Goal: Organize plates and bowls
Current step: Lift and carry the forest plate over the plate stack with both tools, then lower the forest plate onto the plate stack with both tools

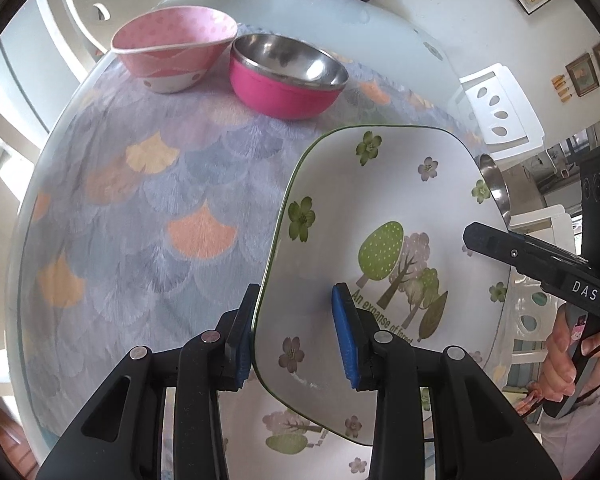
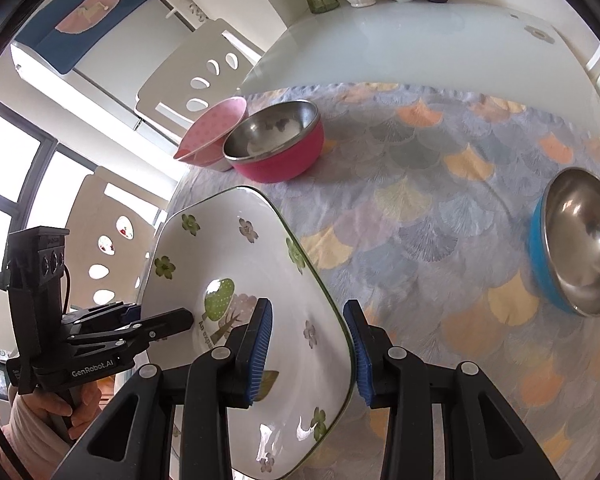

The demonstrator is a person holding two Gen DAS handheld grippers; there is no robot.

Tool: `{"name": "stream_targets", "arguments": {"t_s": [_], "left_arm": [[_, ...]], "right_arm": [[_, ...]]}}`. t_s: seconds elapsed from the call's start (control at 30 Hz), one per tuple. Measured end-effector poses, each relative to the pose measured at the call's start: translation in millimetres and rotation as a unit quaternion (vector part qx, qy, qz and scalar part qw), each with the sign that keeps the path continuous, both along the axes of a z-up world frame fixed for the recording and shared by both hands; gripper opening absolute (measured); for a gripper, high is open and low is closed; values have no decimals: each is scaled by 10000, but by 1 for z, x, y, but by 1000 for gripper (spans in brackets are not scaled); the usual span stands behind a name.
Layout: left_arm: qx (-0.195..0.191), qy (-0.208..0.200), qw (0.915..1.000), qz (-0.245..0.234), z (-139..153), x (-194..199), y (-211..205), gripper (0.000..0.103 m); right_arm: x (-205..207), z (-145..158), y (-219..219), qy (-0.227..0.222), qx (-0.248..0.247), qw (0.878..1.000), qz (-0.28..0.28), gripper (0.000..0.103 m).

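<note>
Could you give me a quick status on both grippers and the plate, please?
Left gripper, right gripper: each clamped on opposite edges of square plate. Plate lifted, tilted, second plate beneath. Three bowls apart; nothing blocking.

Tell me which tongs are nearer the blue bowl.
Right. The right tongs grip the plate edge facing the blue bowl; the left tongs grip the opposite edge, farther away.

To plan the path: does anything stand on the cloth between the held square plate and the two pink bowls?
Nothing visible does. The cloth between the square plate and the dotted bowl and pink steel bowl is bare.
</note>
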State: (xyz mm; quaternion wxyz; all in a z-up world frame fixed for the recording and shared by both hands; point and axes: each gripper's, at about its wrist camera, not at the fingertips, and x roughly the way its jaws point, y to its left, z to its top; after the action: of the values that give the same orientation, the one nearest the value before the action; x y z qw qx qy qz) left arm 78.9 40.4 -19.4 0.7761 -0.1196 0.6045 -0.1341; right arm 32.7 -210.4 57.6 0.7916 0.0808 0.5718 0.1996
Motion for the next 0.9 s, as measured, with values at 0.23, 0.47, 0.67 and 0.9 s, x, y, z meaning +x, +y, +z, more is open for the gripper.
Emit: {"name": "stream_targets", "arguments": {"t_s": [0.23,0.47,0.67,0.9], "left_arm": [[12,20,10000,-6,-1,-11,2,32],[45,39,10000,14,0,-23,6,32],[72,138,9998,79,-5,-35,10,33],[125,237,9996,133,-11,-45,13,33]], "right_arm": [[-10,-2,2,63,8,10000,1,37],[-21,-3,8,111,2,9999,5,37],[-26,-9,12,211,30,9998,3,37],[-35,-21,15,381,26,9993,49,37]]}}
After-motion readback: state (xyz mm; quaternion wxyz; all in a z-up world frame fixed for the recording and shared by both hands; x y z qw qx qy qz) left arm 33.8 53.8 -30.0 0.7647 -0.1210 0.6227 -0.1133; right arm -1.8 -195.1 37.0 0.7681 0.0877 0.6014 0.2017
